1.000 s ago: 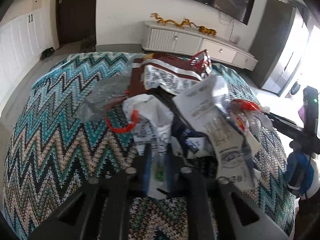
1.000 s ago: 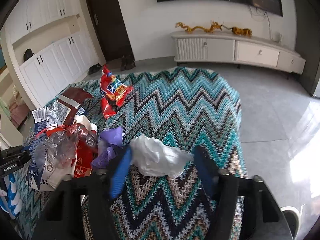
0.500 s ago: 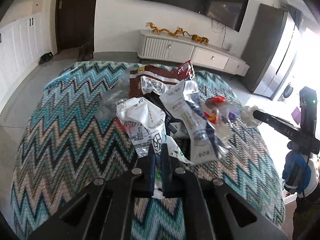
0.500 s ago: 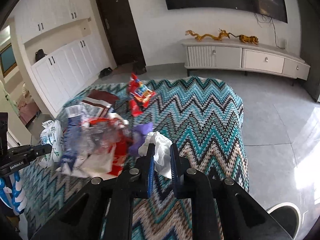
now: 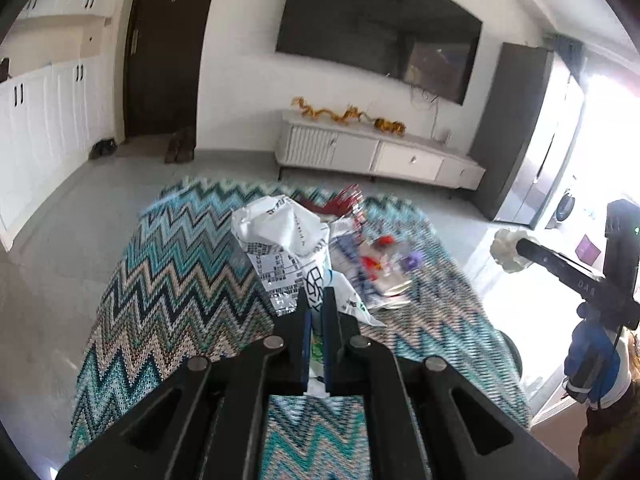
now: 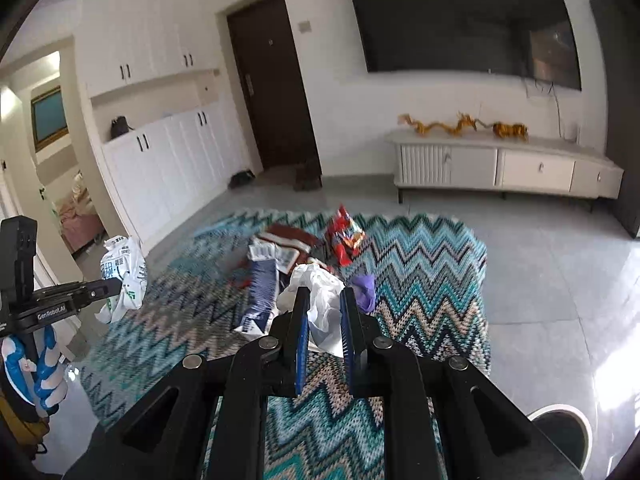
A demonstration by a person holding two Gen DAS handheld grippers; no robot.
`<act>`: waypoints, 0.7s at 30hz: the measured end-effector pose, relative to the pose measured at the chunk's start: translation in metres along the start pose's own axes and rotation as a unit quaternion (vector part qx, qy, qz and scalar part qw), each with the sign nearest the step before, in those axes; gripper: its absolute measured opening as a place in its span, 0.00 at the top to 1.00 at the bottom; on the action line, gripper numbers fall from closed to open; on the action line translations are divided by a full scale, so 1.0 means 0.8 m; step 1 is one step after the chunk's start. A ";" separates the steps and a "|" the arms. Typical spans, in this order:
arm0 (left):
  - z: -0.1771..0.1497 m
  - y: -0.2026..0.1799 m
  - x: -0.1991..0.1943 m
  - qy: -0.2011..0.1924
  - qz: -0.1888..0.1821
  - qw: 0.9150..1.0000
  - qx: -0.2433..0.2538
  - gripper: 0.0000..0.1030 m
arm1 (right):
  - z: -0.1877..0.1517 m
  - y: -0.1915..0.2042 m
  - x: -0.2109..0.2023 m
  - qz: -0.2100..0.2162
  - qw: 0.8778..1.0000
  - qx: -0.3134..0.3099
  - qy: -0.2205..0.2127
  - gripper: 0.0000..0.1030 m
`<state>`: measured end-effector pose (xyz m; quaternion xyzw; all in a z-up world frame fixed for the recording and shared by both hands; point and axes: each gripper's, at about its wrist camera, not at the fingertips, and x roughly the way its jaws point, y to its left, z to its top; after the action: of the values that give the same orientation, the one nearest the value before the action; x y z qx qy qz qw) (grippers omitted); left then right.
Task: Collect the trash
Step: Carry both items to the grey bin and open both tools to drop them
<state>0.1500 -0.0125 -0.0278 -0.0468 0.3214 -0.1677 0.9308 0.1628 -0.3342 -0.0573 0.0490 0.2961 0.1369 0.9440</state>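
Midway through the clean-up, both grippers are raised above a zigzag-patterned cloth [image 6: 432,264] with trash in their grasp. The left gripper [image 5: 313,300] has its fingers clenched on a white printed plastic bag [image 5: 284,240], which hangs crumpled in the air on the left side of the cloth. The right gripper [image 6: 323,308] has its fingers pinched on a wad of white tissue [image 6: 320,292], held over the cloth's right half.

Much remains to be gathered, judging by the pile [image 6: 280,256] left near the cloth's middle: a red snack packet [image 6: 345,236] at its far side, a dark red wrapper [image 6: 288,236] beside that, a blue-and-white package [image 6: 262,288] toward the near left, and a purple scrap [image 6: 365,288] just right of the tissue. No bin is clearly identifiable in either view; a round dark object [image 6: 560,436] sits on the floor beyond the cloth's near right corner, but what it is cannot be told.

Both grippers are angled forward and down toward the cloth, each held by a blue-and-white gloved hand [image 6: 36,376].
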 end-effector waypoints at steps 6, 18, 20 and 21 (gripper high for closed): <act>0.016 -0.068 -0.017 -0.015 -0.042 0.998 0.031 0.96 | -0.011 -0.026 -0.082 -0.034 0.999 0.010 -0.036 0.86; 0.002 -0.305 0.072 0.054 -0.162 0.974 0.147 0.96 | -0.110 -0.198 -0.179 -0.153 0.980 0.119 -0.033 0.86; -0.008 -0.342 0.093 0.070 -0.176 0.968 0.163 0.96 | -0.130 -0.225 -0.180 -0.164 0.976 0.141 -0.025 0.85; -0.014 -0.364 0.107 0.080 -0.183 0.965 0.172 0.96 | -0.144 -0.243 -0.178 -0.172 0.973 0.156 -0.018 0.85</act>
<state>0.1244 -0.3151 -0.0298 0.0698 0.3470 -0.3913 0.8495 0.0289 -0.5602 -0.1078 0.1465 0.3005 -0.0760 0.9394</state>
